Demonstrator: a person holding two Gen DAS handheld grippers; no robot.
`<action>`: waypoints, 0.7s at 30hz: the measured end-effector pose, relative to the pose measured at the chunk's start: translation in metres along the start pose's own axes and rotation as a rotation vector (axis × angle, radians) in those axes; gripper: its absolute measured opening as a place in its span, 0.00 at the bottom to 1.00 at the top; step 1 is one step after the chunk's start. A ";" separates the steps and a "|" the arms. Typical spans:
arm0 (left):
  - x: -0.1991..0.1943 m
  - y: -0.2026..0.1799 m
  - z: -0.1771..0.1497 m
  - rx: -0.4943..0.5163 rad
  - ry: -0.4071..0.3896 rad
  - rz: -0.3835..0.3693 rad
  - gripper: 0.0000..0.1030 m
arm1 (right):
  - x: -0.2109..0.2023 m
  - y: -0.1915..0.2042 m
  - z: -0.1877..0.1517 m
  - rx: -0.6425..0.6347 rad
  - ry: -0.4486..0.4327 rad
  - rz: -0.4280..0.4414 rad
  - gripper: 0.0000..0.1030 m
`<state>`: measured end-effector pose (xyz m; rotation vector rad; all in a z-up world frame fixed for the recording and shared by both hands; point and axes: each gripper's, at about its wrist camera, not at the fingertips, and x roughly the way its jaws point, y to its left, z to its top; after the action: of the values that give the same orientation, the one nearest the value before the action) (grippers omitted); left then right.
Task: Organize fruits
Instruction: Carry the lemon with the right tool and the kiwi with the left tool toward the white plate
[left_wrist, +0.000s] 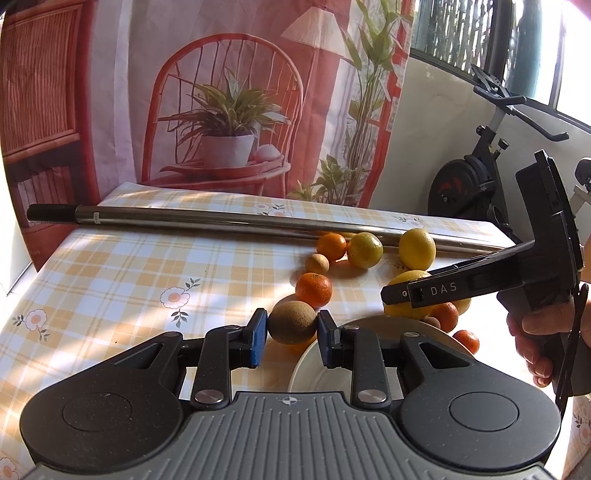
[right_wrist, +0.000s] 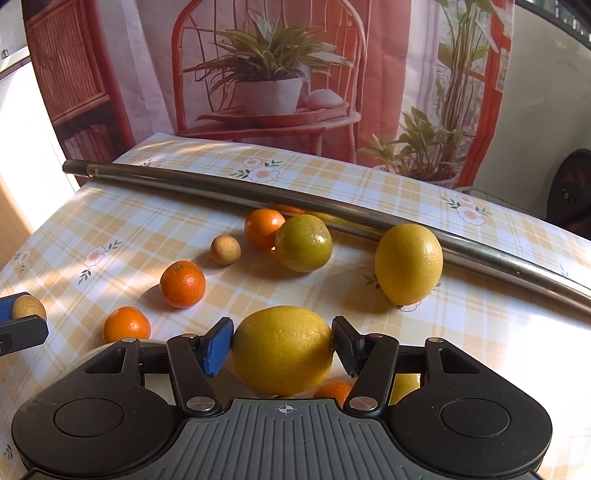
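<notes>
Checked yellow-and-white cloth with printed daisies covers the surface (left_wrist: 122, 266); a long metal tube (left_wrist: 229, 221) lies across it near the far edge, and behind that edge hangs a printed backdrop (left_wrist: 221, 92) showing a red chair and potted plants. The left wrist view alone shows the room to the right: a window and an exercise bike (left_wrist: 476, 177) against a pale wall. Loose fruit sits in the middle of the surface, on the near side of the tube: a greenish-yellow citrus (right_wrist: 303, 243), a free-standing lemon (right_wrist: 408, 264) just beside the tube, three tangerines (right_wrist: 182, 284) and a small tan round fruit (right_wrist: 225, 250). The left tool (left_wrist: 291, 328) is closed part-way, both blue pads touching a larger brown round fruit (left_wrist: 292, 322) held at the left rim of a white plate (left_wrist: 306, 369); the plate shows clearly only in this view. The right tool (right_wrist: 282, 349) is opened wide, its pads pressed on the two ends of a held lemon (right_wrist: 282, 349). The left wrist view shows that tool from the side, gripped by a hand (left_wrist: 535, 339), beyond the plate's far rim. Whether either held fruit touches the surface cannot be determined.
</notes>
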<state>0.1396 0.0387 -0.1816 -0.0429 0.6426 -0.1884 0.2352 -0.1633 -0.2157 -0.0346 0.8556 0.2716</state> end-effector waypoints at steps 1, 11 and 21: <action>-0.001 -0.001 0.000 0.001 0.001 0.000 0.29 | -0.004 0.001 -0.001 0.001 -0.009 -0.001 0.52; -0.004 -0.006 -0.007 0.018 0.015 -0.007 0.29 | -0.010 -0.004 -0.013 0.075 0.008 0.033 0.53; -0.002 -0.001 -0.007 0.000 0.017 -0.016 0.29 | -0.010 -0.001 -0.014 0.029 0.077 0.033 0.55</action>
<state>0.1334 0.0381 -0.1862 -0.0464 0.6589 -0.2040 0.2184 -0.1688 -0.2175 -0.0035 0.9370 0.2906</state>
